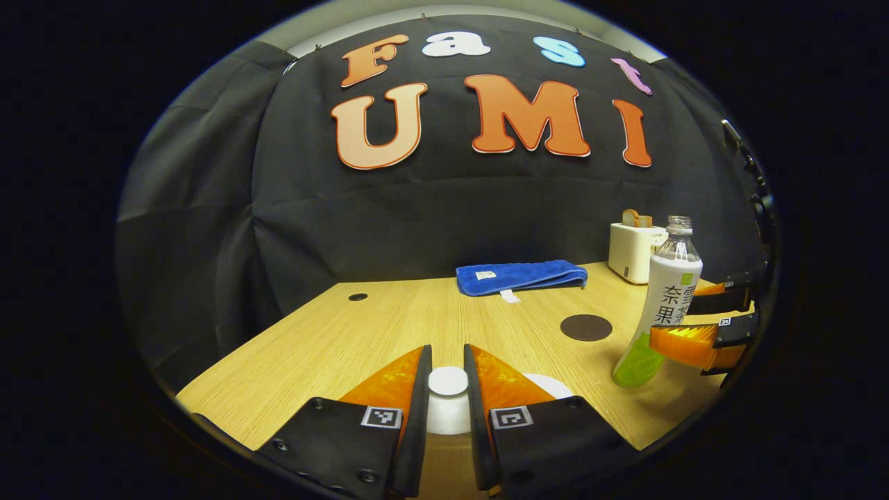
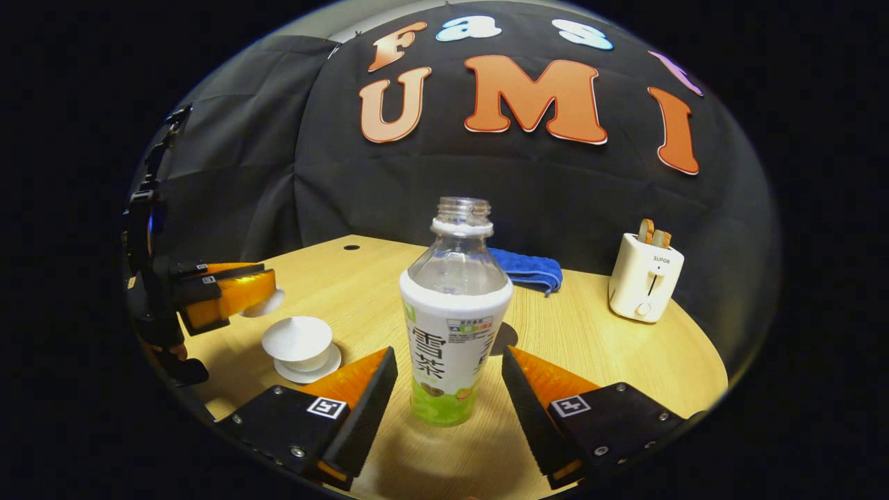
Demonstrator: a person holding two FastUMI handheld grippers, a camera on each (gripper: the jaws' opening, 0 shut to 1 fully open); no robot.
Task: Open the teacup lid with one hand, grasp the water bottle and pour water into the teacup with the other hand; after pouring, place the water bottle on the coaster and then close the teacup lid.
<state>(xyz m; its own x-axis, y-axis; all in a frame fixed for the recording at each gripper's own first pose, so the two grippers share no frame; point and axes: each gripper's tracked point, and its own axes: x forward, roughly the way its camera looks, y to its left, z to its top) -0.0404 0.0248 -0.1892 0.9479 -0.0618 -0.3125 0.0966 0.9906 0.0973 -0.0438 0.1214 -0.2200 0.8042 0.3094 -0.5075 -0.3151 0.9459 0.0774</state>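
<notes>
Holding lid (image 1: 448,380) pinched in left gripper (image 1: 448,389), lifted beside teacup (image 2: 297,345), leaving cup clear for pouring. Right gripper (image 2: 450,389) spread, water bottle (image 2: 455,326) upright between fingers, uncapped, not yet squeezed. Coaster (image 1: 586,327) just beyond bottle.

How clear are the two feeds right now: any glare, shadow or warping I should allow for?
Left gripper view: sharp, table edges bowed by fisheye, bottle leans at the rim. Right gripper view: bottle crisp, soft shadow at its base, slight glare on its clear neck; toaster tilted by distortion.
</notes>
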